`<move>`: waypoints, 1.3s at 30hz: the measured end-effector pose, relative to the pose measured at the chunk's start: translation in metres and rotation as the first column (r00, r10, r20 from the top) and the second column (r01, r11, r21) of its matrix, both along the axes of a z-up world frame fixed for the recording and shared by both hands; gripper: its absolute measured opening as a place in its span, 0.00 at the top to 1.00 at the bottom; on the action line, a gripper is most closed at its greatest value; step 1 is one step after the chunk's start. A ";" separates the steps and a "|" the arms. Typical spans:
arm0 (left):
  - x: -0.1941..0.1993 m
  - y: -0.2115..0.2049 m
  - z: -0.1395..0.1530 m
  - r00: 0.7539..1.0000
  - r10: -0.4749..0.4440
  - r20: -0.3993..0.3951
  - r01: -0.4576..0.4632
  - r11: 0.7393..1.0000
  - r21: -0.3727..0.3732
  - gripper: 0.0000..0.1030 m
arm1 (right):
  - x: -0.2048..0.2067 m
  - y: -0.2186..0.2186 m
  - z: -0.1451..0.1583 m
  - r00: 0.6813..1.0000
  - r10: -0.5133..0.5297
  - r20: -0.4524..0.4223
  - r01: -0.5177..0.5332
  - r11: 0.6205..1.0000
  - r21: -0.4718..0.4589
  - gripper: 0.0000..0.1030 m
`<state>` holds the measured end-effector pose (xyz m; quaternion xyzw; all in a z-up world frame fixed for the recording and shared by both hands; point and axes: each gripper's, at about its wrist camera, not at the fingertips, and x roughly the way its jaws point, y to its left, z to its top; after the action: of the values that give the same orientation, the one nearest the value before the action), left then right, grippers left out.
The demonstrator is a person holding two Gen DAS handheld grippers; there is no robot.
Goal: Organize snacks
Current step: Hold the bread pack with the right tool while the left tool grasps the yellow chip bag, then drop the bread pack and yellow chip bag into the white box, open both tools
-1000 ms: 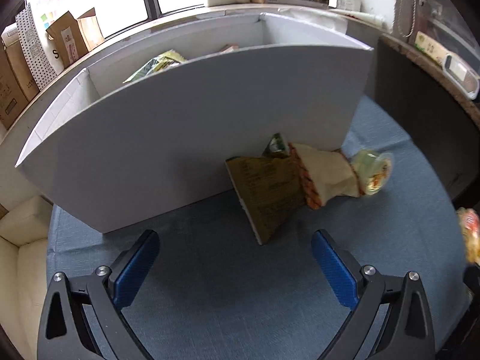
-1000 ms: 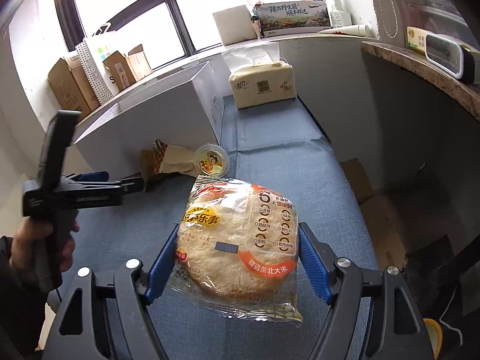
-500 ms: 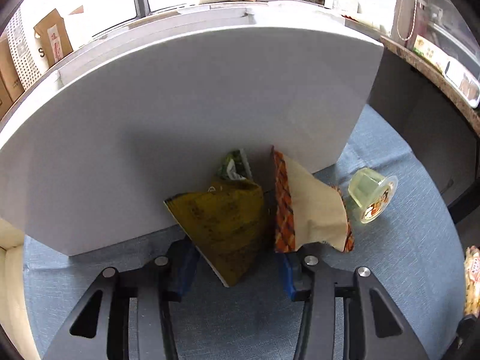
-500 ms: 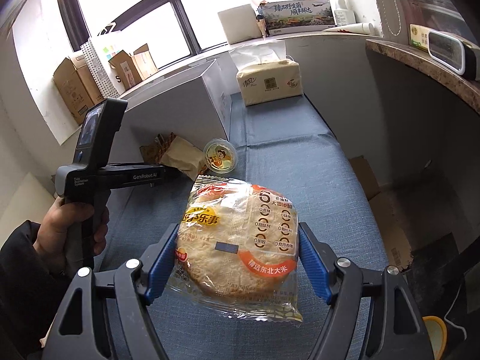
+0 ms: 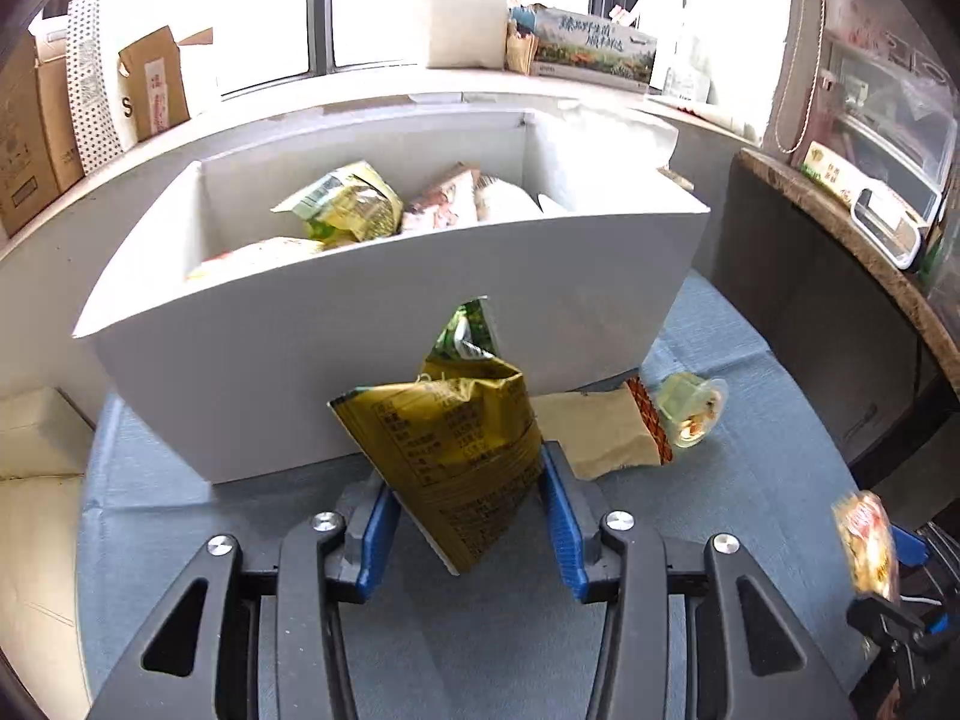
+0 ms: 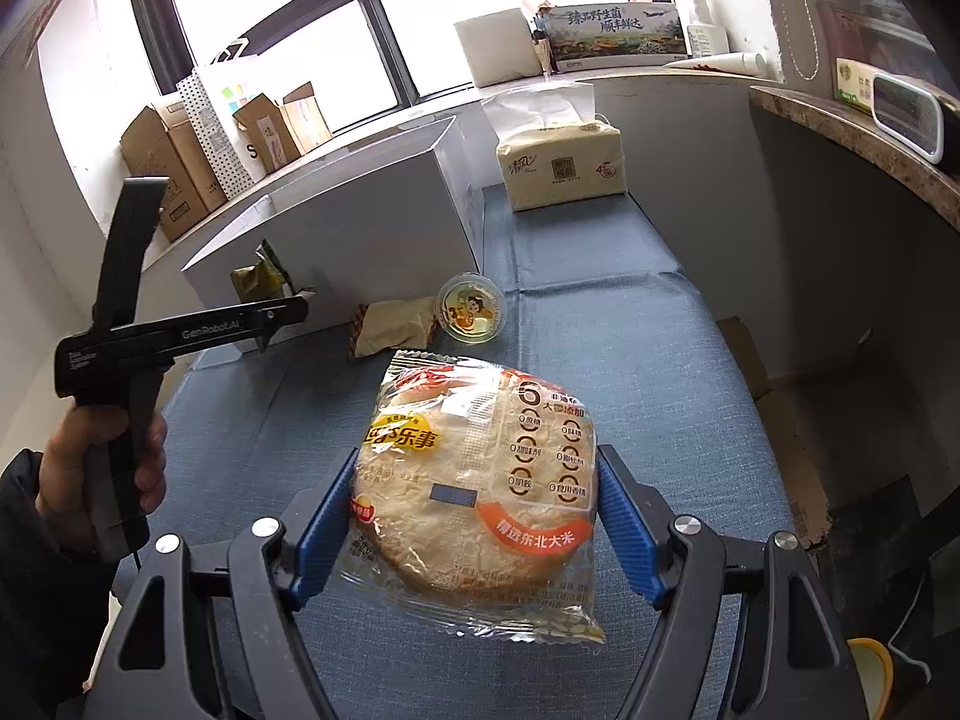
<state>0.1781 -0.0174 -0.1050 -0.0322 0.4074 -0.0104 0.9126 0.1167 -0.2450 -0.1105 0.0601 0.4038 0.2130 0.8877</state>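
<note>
My left gripper (image 5: 465,498) is shut on a gold-green snack bag (image 5: 456,450) and holds it lifted in front of the white storage box (image 5: 372,324), which holds several snack packs (image 5: 354,204). My right gripper (image 6: 477,516) is shut on a round rice cake in a clear wrapper (image 6: 474,486), held above the blue cloth. A tan snack packet (image 5: 606,432) and a jelly cup (image 5: 690,408) lie on the cloth by the box's right corner. The right wrist view shows the packet (image 6: 393,327), the cup (image 6: 471,306) and the left gripper's bag (image 6: 261,279).
A tissue pack (image 6: 561,171) stands at the far end of the blue cloth (image 6: 600,324). Cardboard boxes (image 6: 180,162) and a printed carton (image 6: 618,30) line the window sill. A stone-topped counter (image 6: 852,138) runs along the right.
My left gripper closed on the gold-green bag and lifted it up beside the box, so the box's inside now shows. The right gripper holds the rice cake still.
</note>
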 end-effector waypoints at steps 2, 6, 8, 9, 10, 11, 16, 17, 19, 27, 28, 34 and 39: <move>-0.014 0.003 0.010 1.000 0.000 0.018 0.000 1.000 -0.004 0.53 | -0.001 0.003 0.003 1.000 0.011 0.006 -0.011 1.000 0.002 0.23; -0.043 0.015 0.028 0.999 0.008 0.044 -0.007 1.000 -0.020 0.53 | -0.003 0.011 0.010 0.999 0.034 0.020 -0.034 0.999 0.003 0.23; -0.054 0.020 0.033 0.998 0.024 0.052 -0.023 1.000 -0.019 0.53 | -0.003 0.015 0.013 0.999 0.046 0.024 -0.046 0.999 0.004 0.23; -0.059 0.022 0.035 0.998 0.021 0.052 -0.020 1.000 -0.023 0.53 | -0.004 0.017 0.014 0.998 0.051 0.027 -0.051 0.999 0.004 0.23; -0.064 0.025 0.038 0.998 0.027 0.056 -0.025 0.999 -0.030 0.52 | -0.004 0.019 0.016 0.998 0.055 0.028 -0.056 0.998 0.003 0.23; -0.066 0.027 0.040 0.998 0.032 0.056 -0.030 0.999 -0.032 0.52 | -0.004 0.022 0.017 0.998 0.062 0.032 -0.062 0.998 0.003 0.23; -0.070 0.035 0.059 0.996 0.045 0.082 -0.041 0.998 -0.052 0.52 | 0.002 0.034 0.035 0.993 0.096 0.063 -0.098 0.995 0.027 0.23; -0.070 0.037 0.064 0.995 0.046 0.089 -0.041 0.998 -0.057 0.52 | 0.004 0.037 0.040 0.992 0.104 0.071 -0.107 0.994 0.036 0.23; -0.067 0.040 0.076 0.993 0.046 0.111 -0.042 0.998 -0.044 0.52 | 0.012 0.044 0.052 0.987 0.127 0.095 -0.133 0.989 0.058 0.23; -0.025 0.063 0.117 0.982 0.069 0.175 -0.062 0.997 -0.044 0.52 | 0.065 0.090 0.095 0.967 0.196 0.162 -0.210 0.975 0.074 0.23; -0.017 0.064 0.120 0.983 0.065 0.173 -0.059 0.997 -0.042 0.52 | 0.073 0.096 0.098 0.965 0.204 0.164 -0.217 0.974 0.069 0.23; 0.042 0.068 0.117 0.989 0.040 0.145 -0.043 0.999 0.022 0.52 | 0.133 0.126 0.106 0.964 0.219 0.152 -0.231 0.971 0.064 0.23; 0.080 0.082 0.099 0.991 0.065 0.120 -0.069 0.997 0.030 0.48 | 0.194 0.139 0.101 0.971 0.197 0.134 -0.206 0.977 0.060 0.23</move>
<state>0.2581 0.0648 -0.0057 -0.0294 0.3509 0.0254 0.9356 0.3103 -0.1058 -0.0095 0.0378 0.3422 0.3203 0.8825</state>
